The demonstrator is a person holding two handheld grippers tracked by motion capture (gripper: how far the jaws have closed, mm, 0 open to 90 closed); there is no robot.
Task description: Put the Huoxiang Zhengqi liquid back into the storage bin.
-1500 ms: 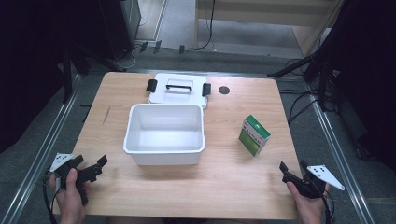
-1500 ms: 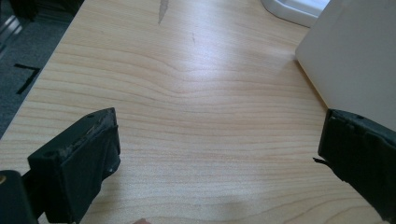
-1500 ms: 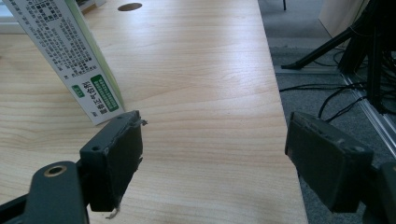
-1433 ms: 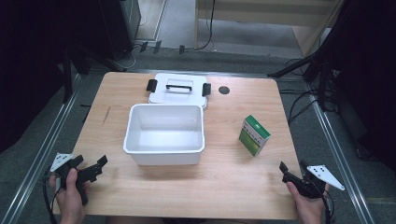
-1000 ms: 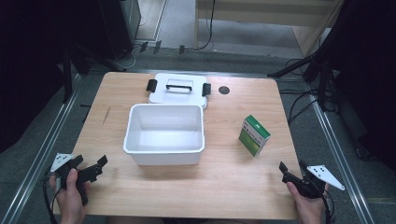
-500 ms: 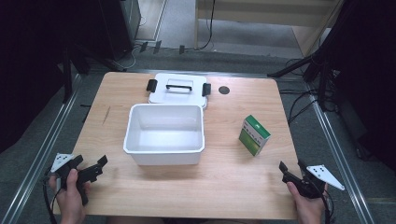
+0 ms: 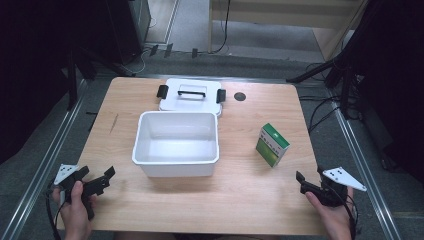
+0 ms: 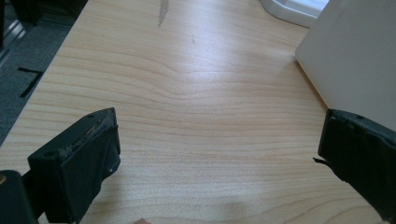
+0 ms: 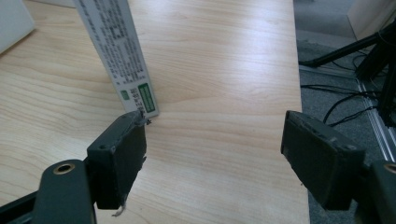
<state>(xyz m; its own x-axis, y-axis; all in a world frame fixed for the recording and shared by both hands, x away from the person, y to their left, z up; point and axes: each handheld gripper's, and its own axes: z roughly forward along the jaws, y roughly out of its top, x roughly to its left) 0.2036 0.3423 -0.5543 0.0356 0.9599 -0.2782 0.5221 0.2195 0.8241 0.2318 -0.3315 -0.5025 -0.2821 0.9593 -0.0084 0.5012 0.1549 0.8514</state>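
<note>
work has barely begun, as i judge it: the green and white carton stands upright toward the right edge of the tabletop, well apart from the open white bin at the middle, and the bin's inside looks bare. its lid, with a black handle and black clasps, lies flat just behind it near the far edge, so the opening step seems done while, by my guess, picking up the carton and putting it in the bin is all left to do. my left gripper sits at the near left corner, jaws spread wide with nothing between them; my right gripper sits at the near right corner, likewise wide open and empty. the high view gives the whole layout, including a small dark round hole in the wood near the far edge. the right gripper view adds what that one cannot: the carton's printed side panel with its small green label, close ahead of my left-hand jaw but not touching. the left gripper view shows the bin's plain outer wall close beside one jaw and a dark scuff in the wood farther off.
</note>
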